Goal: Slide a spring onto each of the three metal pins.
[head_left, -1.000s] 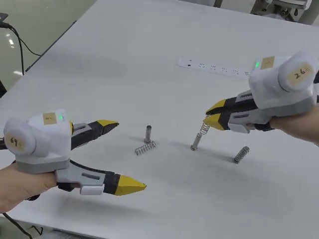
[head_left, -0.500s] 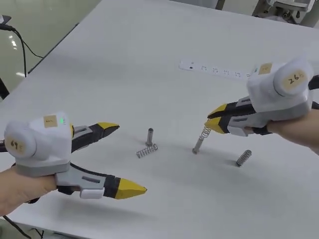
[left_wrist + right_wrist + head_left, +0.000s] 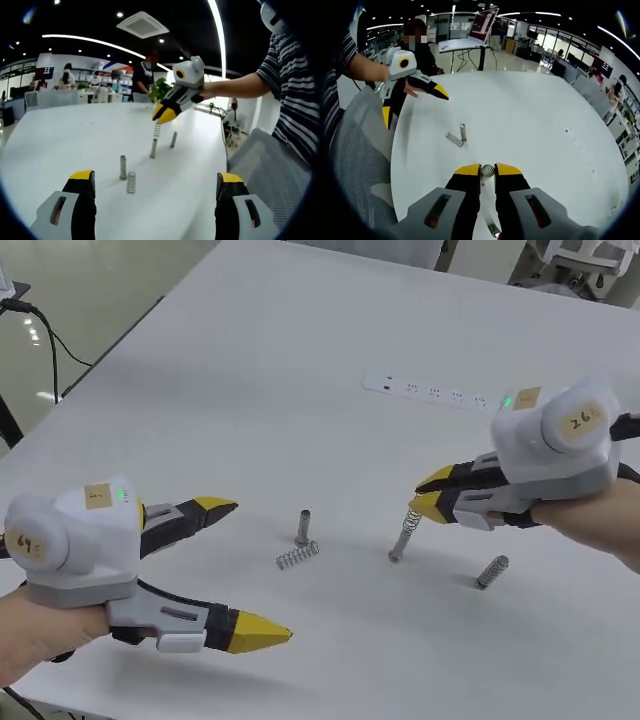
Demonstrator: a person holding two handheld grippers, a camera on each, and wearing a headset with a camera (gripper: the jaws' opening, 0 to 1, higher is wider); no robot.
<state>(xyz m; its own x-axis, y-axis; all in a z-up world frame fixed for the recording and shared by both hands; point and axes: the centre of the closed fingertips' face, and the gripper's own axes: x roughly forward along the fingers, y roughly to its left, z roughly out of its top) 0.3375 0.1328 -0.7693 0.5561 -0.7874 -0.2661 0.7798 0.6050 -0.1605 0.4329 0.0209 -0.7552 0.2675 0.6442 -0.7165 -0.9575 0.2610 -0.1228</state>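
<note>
On the table, a spring lies beside the leftmost pin, power strip behind.

White housings, grey grips and yellow-tipped black jaws on left gripper and right gripper; striped sleeve

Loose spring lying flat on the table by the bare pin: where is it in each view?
Head view: loose spring lies near centre, just below the bare pin.
Left gripper view: lower centre-left, just right of the pin.
Right gripper view: left of centre, just left of the pin, above the right gripper, which is shut on another spring.
Shared landmark: the bare pin standing beside it.
</note>
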